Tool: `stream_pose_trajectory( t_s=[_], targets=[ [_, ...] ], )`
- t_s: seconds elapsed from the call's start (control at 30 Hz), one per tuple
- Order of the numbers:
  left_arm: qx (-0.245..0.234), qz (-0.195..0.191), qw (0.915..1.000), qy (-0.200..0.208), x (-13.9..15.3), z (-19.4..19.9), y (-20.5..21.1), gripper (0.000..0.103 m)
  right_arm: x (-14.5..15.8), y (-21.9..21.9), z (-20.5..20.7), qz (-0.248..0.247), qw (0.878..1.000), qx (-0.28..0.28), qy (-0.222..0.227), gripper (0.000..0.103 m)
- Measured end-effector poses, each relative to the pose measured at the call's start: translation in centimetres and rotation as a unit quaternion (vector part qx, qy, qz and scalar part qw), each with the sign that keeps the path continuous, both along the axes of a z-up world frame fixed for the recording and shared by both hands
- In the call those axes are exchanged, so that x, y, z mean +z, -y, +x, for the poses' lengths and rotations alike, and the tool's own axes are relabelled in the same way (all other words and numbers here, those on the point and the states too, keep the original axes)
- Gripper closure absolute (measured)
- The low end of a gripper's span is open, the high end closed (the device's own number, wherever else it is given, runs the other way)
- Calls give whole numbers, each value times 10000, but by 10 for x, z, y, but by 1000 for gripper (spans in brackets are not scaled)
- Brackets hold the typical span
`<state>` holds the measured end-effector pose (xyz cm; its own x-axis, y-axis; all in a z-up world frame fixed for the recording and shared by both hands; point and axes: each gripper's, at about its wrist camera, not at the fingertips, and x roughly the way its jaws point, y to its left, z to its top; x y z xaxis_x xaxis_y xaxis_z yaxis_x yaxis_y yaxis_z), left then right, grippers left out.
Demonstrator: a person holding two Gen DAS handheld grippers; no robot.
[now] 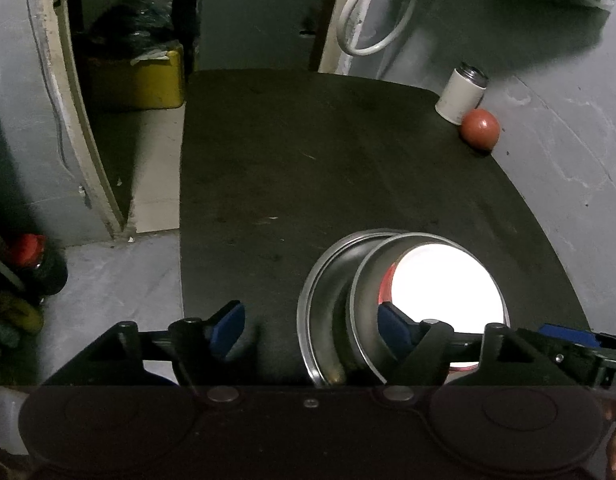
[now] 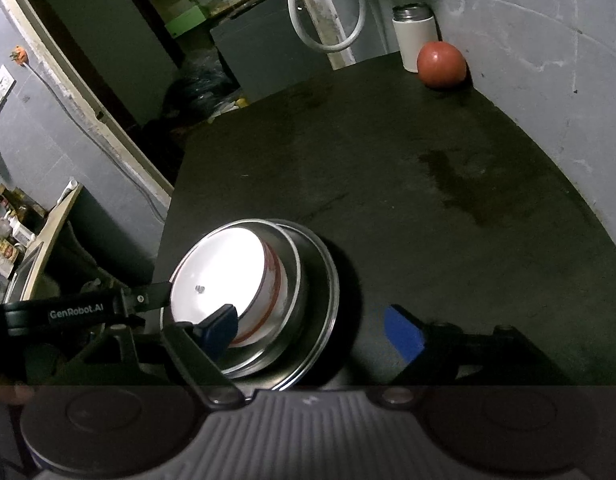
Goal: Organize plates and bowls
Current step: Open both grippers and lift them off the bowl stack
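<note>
A stack of dishes sits on the dark table: a steel plate at the bottom, a steel bowl in it, and a white bowl with a red band inside that. The stack also shows in the right wrist view, with the steel plate, the steel bowl and the white bowl. My left gripper is open, its right finger over the bowls. My right gripper is open, its left finger over the white bowl, the right finger beside the stack.
A white canister and a red ball stand at the table's far right corner by the wall, also in the right wrist view as canister and ball. A yellow bin sits on the floor at left.
</note>
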<state>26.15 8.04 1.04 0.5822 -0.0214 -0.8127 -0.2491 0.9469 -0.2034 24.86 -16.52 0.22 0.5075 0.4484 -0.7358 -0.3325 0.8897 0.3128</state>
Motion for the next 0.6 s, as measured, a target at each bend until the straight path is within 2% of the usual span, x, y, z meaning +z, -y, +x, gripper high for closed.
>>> stream_pose_trajectory(
  t_s=[0.3,0.37,0.6],
  targets=[
    [170,42,9998,81,3,-8,3,21,3,5,-4,17,10000,48,72,12],
    [174,22,9998,127,5,-11,4,13,5,7,-5,26,9999,51,104,12],
    [158,134,9995,247,14,-15,11,13,10,12,-8,95,9997,56,226,9]
  ],
)
